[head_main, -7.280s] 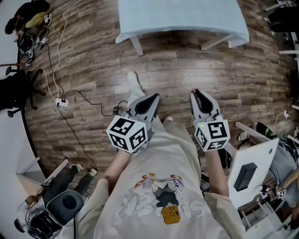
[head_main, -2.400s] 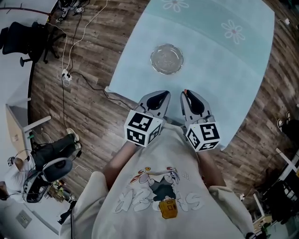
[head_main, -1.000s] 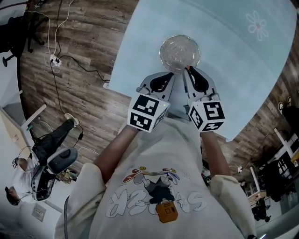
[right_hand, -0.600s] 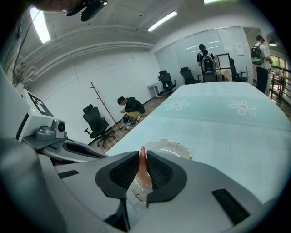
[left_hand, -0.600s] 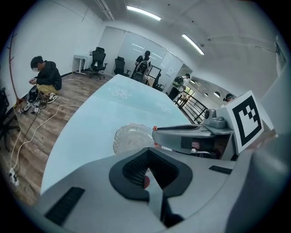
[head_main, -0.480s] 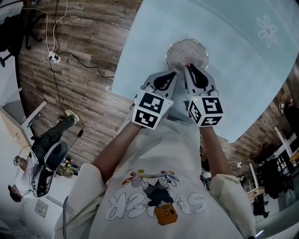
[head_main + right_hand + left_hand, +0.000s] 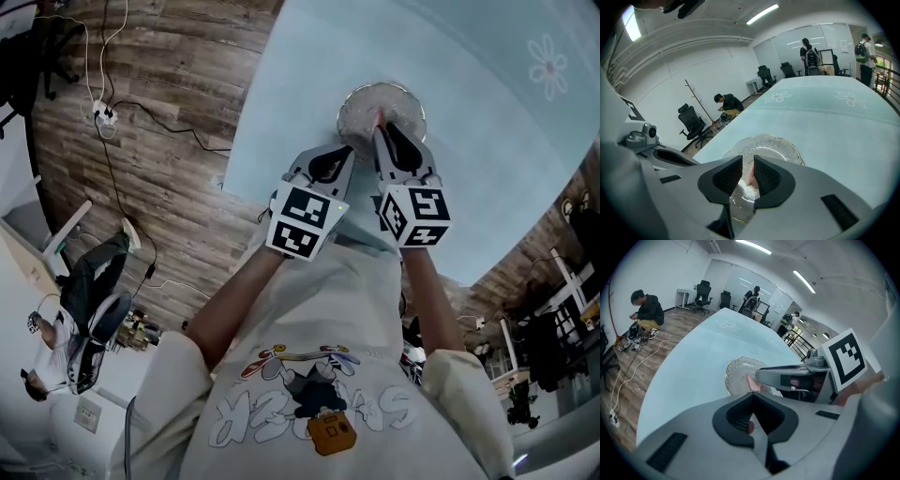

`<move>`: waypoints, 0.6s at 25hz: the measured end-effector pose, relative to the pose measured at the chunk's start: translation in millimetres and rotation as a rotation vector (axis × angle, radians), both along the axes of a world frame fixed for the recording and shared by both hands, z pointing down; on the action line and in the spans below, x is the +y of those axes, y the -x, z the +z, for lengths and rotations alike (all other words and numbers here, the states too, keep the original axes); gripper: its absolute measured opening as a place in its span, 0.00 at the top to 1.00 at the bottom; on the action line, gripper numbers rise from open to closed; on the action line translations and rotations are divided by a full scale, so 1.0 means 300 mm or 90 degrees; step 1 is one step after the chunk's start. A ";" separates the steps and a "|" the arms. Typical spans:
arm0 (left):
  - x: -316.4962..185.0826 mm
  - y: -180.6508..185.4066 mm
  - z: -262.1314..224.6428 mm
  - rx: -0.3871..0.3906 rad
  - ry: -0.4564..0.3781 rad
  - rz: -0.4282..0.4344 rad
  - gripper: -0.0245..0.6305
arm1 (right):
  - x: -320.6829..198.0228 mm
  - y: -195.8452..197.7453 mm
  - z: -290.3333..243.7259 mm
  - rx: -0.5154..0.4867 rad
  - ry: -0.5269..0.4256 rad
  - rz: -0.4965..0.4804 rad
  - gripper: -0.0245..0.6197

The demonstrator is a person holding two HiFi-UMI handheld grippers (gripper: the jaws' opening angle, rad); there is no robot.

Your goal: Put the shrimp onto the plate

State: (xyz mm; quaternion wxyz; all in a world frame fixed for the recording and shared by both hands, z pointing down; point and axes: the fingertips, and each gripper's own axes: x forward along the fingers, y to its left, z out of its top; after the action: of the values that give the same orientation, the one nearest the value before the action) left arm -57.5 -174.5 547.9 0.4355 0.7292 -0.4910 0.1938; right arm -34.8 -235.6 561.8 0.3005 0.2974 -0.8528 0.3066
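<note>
A clear glass plate (image 7: 356,101) (image 7: 737,372) (image 7: 783,143) lies near the front edge of a pale blue table (image 7: 487,141). My right gripper (image 7: 380,128) (image 7: 748,160) is shut on a pink shrimp (image 7: 751,177), which it holds over the plate's near part. In the left gripper view the shrimp (image 7: 751,383) pokes out of the right gripper's tip (image 7: 758,376) above the glass. My left gripper (image 7: 345,155) (image 7: 751,397) hovers just short of the plate, left of the right one. Its jaws are together, with a small pink piece (image 7: 750,427) showing between them.
The table's front edge runs just under both grippers. Wood floor with cables and a power strip (image 7: 101,114) lies to the left. Someone sits on the floor (image 7: 647,315) near office chairs (image 7: 693,124). Other people stand at the far end (image 7: 810,55).
The person has walked up to the table. Over the last second both grippers moved forward; the right one with the shrimp now reaches over the plate.
</note>
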 end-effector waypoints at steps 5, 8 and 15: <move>0.002 0.012 -0.006 -0.004 -0.004 0.002 0.95 | -0.003 -0.001 -0.008 0.002 0.001 0.008 0.82; -0.001 0.005 -0.014 -0.010 -0.009 0.003 0.95 | -0.001 -0.017 -0.020 -0.001 -0.002 0.011 0.82; 0.014 -0.011 -0.035 -0.019 -0.023 0.006 0.95 | 0.026 -0.038 -0.052 -0.004 -0.020 0.002 0.82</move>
State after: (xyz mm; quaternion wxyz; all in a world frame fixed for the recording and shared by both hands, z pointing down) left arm -54.2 -170.4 537.3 0.4141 0.7363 -0.4972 0.1978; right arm -23.4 -228.0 546.3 0.2929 0.3025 -0.8580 0.2941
